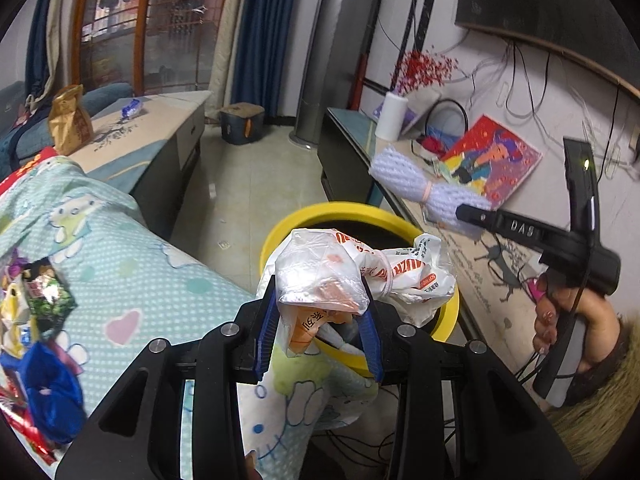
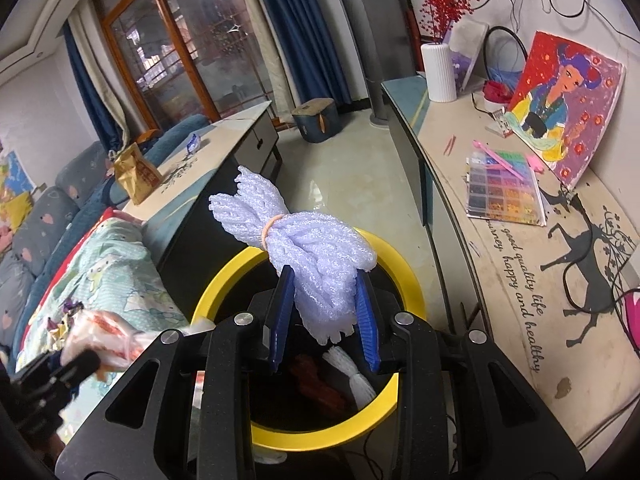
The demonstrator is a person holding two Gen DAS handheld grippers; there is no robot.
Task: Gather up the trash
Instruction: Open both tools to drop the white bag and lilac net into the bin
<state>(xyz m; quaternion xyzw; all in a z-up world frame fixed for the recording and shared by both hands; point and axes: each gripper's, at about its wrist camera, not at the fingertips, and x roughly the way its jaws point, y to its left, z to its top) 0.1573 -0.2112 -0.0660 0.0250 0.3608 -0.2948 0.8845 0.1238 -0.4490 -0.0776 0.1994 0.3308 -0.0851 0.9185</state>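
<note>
Over the yellow bin (image 2: 404,276): right gripper (image 2: 325,316) clamped on a foam net bundle (image 2: 316,248), left gripper (image 1: 318,330) pinching a crumpled plastic bag (image 1: 360,276) right at the rim. Could easily snag the bag there, or drop the foam outside if released off-centre.

the black body of the right tool (image 1: 516,229), seen from the left wrist view, carries raised letters reading "das". the pale counter top with black deer silhouettes (image 2: 560,280) bears a line of black script: "good quality life happy and healthy", with the word before "good" cut short, ending in "rney". the crumpled white plastic bag with orange print (image 1: 360,276) shows partial orange lettering, too creased to read with certainty
</note>
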